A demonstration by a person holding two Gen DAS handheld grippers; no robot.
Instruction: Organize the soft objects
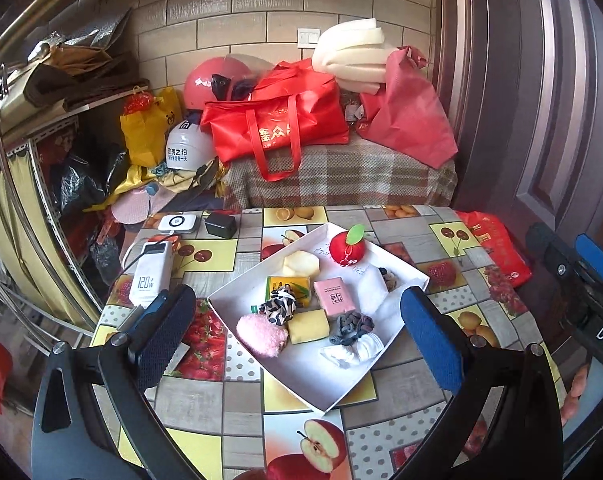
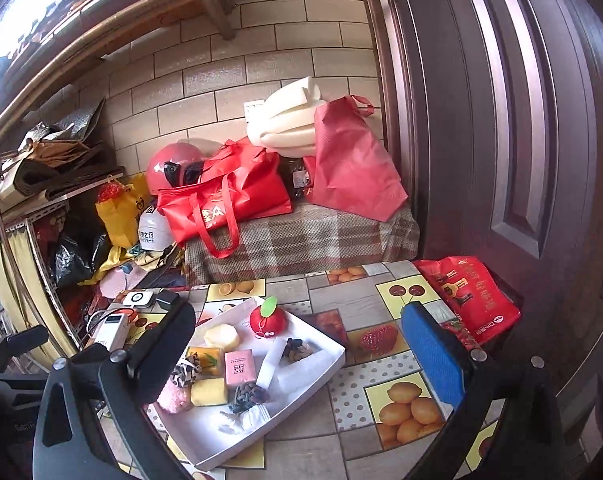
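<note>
A white tray (image 1: 328, 407) (image 2: 261, 438) sits on the fruit-print tablecloth (image 1: 417, 392). In it lie a red plush apple (image 1: 347, 245) (image 2: 267, 320), a cream sponge (image 1: 301, 264), a yellow sponge (image 1: 308, 326), a pink fluffy pad (image 1: 261, 336), a pink packet (image 1: 335, 297), and leopard (image 1: 279, 306), grey (image 1: 351, 326) and white scrunchies (image 1: 359, 350). My left gripper (image 1: 297, 298) hovers over the tray's near side, open and empty. My right gripper (image 2: 297, 316) is open and empty too, above the tray's right part; its left finger hides some of the tray's left edge.
A white power bank (image 1: 151, 272), a small white device (image 1: 178, 224) and a black box (image 1: 220, 225) lie at the table's far left. A red packet (image 1: 497, 248) hangs off the right edge by the door. Behind stands a plaid-covered bench with red bags (image 1: 281, 120).
</note>
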